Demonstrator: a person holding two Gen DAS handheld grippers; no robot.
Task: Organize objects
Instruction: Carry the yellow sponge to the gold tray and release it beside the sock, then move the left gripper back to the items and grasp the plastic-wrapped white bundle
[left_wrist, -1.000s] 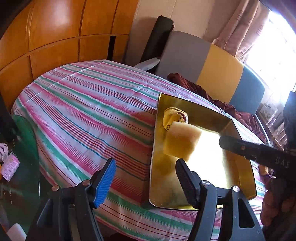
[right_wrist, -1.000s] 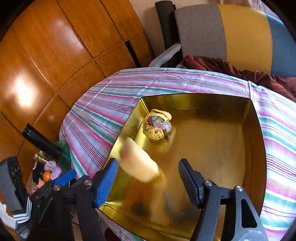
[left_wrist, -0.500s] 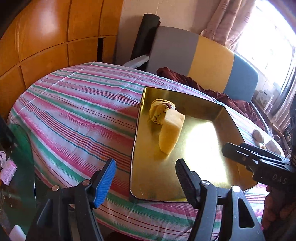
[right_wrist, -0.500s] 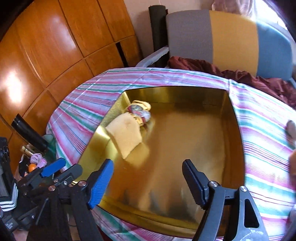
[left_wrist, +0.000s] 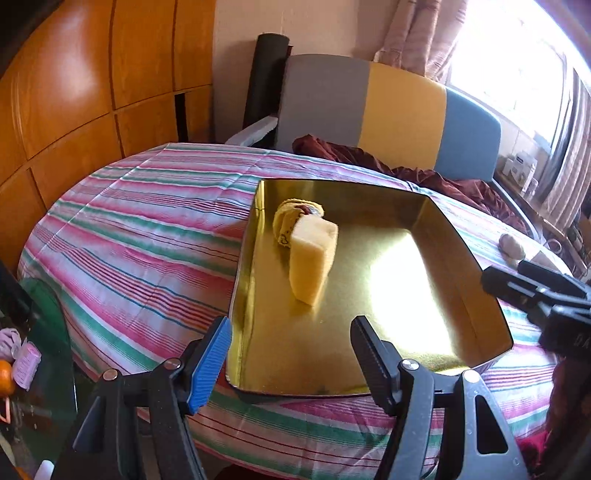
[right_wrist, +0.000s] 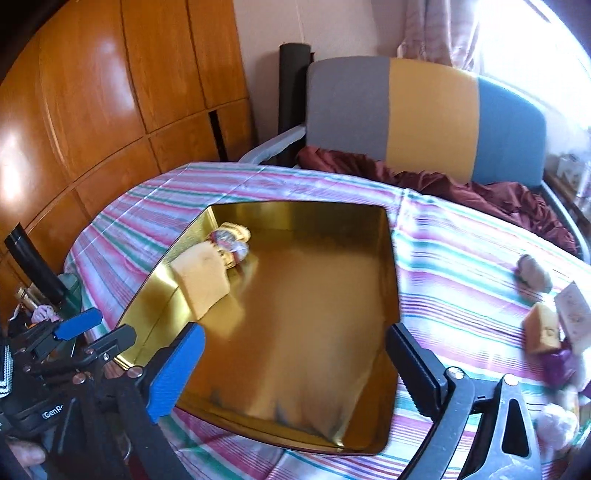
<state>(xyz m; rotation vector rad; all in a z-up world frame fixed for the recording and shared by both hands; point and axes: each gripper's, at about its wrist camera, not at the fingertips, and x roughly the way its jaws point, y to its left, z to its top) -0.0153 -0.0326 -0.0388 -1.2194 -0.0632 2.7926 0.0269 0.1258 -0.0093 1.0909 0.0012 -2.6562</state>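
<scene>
Seen from the left wrist, the left tool (left_wrist: 290, 354) gapes empty over the near rim of the gold tray (left_wrist: 461, 254), where a yellow sponge (left_wrist: 312, 258) leans on a rolled cloth (left_wrist: 291, 214). From the right wrist, the right tool (right_wrist: 295, 363) is opening wide with nothing between its jaws, above the same tray on the striped worktop (right_wrist: 443, 258), with small items (right_wrist: 543, 328) well off right.

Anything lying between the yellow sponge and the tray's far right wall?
Nothing: the right wrist view shows only bare gold floor between the yellow sponge and that wall of the tray.
</scene>
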